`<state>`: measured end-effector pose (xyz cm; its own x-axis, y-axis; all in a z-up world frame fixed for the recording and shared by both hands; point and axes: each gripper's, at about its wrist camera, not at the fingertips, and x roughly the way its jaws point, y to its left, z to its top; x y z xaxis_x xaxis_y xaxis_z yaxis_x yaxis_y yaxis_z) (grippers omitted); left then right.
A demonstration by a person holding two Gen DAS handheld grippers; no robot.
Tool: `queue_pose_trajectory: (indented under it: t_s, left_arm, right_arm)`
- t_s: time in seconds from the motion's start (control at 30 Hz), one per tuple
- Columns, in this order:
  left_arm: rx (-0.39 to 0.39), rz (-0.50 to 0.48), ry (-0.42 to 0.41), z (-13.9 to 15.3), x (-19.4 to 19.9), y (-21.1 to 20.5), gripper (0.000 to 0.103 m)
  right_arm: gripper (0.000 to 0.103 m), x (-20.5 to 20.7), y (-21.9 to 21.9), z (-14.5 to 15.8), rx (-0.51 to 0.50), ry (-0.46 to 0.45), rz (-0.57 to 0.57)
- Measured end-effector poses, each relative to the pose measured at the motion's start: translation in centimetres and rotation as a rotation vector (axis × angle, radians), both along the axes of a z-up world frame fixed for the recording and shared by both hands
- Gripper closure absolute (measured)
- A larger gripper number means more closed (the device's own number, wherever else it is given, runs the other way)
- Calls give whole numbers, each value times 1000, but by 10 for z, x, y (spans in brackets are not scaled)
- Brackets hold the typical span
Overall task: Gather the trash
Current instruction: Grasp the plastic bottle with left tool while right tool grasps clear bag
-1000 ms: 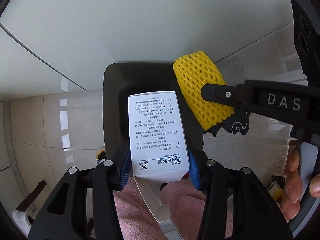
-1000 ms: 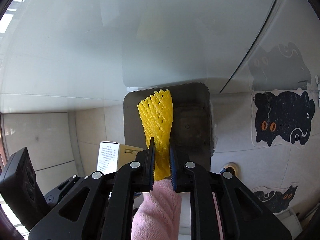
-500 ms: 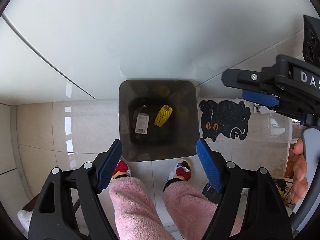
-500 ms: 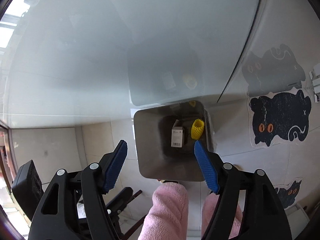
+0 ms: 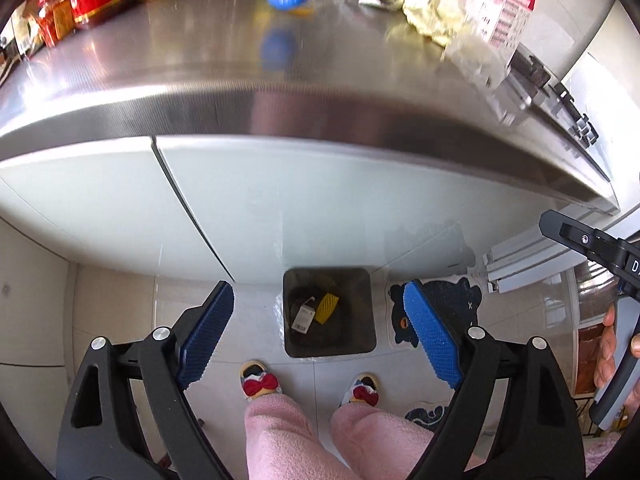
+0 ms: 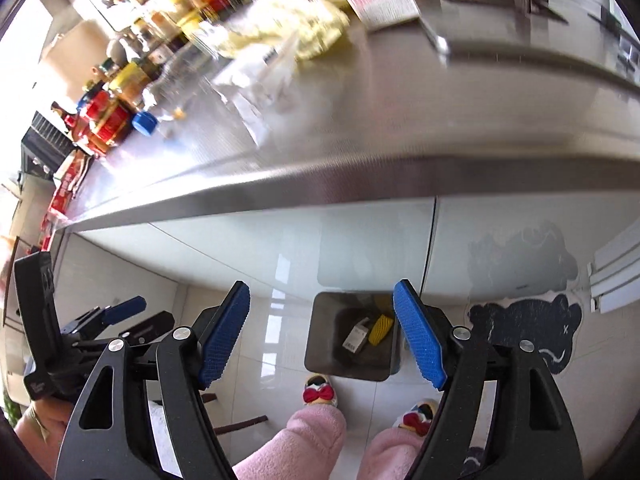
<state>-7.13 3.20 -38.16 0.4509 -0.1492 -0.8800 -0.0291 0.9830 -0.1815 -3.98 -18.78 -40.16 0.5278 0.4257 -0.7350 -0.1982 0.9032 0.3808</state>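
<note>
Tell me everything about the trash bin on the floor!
The bin is a dark grey, square container with smooth walls that look like plastic or metal, and rounded corners. It has no lid and stands upright on the pale floor tiles, close against the white cabinet front, below the steel counter's edge. A black cat-shaped mat lies beside it. Inside lie a yellow foam net and a small white box, on something dark that is hard to make out. Neither gripper touches it.

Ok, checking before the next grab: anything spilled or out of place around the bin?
Nothing stands out. The box and yellow foam net lie inside the bin, and the floor beside it shows no spill. Both grippers are open and hold nothing.
</note>
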Motion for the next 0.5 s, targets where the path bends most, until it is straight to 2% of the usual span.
queue_pose_trajectory:
  t_s: [0.13, 0.27, 0.4, 0.5]
  left_arm:
    - [14, -9, -77, 50, 8, 9, 20]
    - [13, -14, -134, 90, 30, 24, 20]
    - [39, -27, -175, 109, 63, 36, 20]
    - [43, -38, -188, 112, 90, 48, 20]
  right_arm:
    - [27, 4, 3, 41, 7, -90, -11]
    - [27, 16, 10, 65, 9, -156, -29]
    - [27, 41, 22, 82, -3, -197, -46]
    - [27, 59, 29, 82, -9, -192, -61]
